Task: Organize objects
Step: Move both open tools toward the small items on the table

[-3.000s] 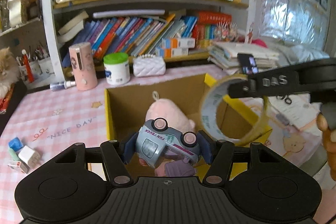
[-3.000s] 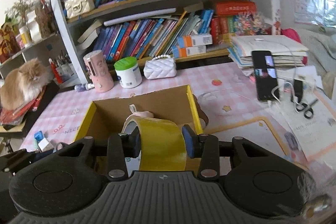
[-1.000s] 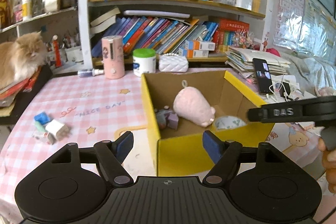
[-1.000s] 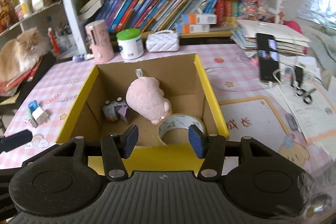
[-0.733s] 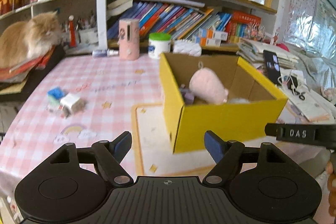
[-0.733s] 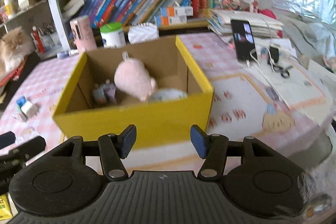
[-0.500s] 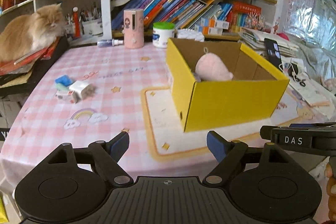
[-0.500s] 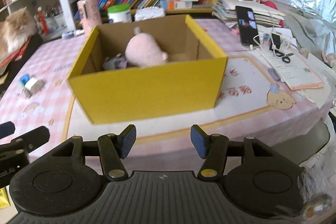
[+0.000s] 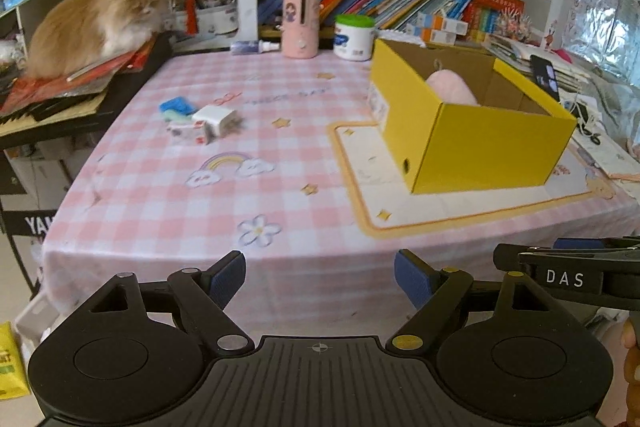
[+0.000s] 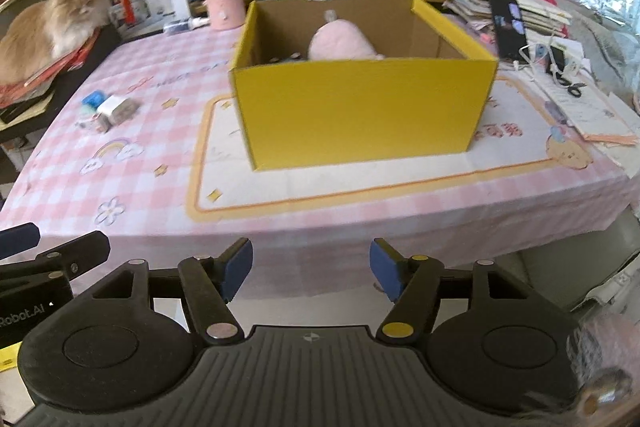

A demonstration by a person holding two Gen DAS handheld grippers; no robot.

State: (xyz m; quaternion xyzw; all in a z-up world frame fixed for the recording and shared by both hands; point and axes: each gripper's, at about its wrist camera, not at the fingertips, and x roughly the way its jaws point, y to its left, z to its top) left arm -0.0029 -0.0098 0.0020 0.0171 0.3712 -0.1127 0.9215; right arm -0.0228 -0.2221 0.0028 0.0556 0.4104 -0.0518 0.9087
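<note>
both grippers are sitting well back from the yellow cardboard box compared with a second ago, when they were hanging right over its open top; the box is now filling only the upper middle of the right wrist view and the right-centre of the left wrist view. the left gripper is standing released at the bottom of its frame, blue pads wide apart with nothing between them, over the near edge of the pink checked tablecloth. the right gripper is opening its jaws, also with nothing between them. the box is resting on a cream mat with an orange border. a pink plush toy is lying inside the box, only its top showing above the front wall. a small cluster of blue, green and white blocks is lying on the cloth, well apart from the box, left of centre. a fluffy orange cat is sitting on a pile of red books in the upper left.
</note>
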